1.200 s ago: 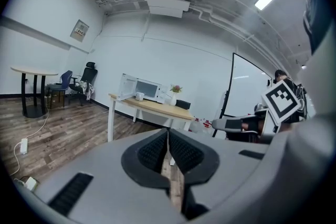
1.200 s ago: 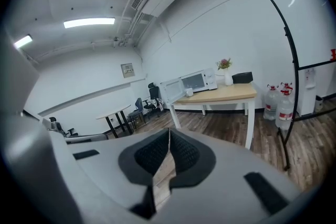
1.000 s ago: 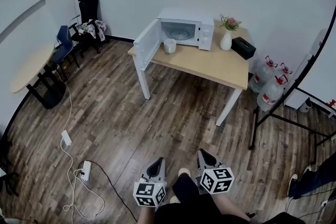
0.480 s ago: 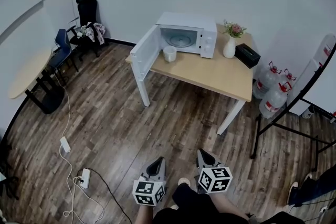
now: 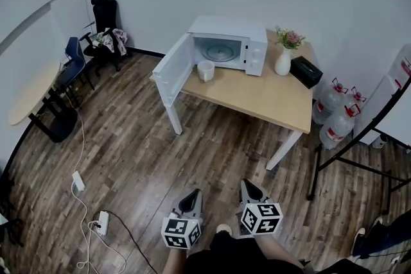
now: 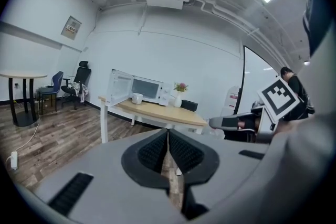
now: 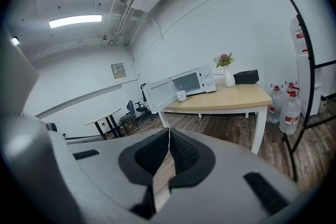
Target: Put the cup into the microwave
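A white cup (image 5: 206, 70) stands on a wooden table (image 5: 270, 96), just in front of the white microwave (image 5: 228, 43) whose door (image 5: 172, 70) hangs open to the left. The same cup (image 6: 137, 98) shows far off in the left gripper view, and the cup (image 7: 181, 95) is also distant in the right gripper view. My left gripper (image 5: 192, 200) and right gripper (image 5: 248, 190) sit low in the head view, side by side over the floor, well short of the table. Both are shut with nothing between the pads.
A vase of flowers (image 5: 285, 56) and a black box (image 5: 306, 71) stand on the table's right end. Water bottles (image 5: 337, 113) and a black frame stand (image 5: 359, 138) are at the right. Cables and a power strip (image 5: 101, 222) lie on the floor left; chairs (image 5: 103, 29) and a round table (image 5: 29, 90) beyond.
The table and microwave have come slightly nearer and shifted right in the head view as both grippers advanced over the floor. Both stay shut and empty.
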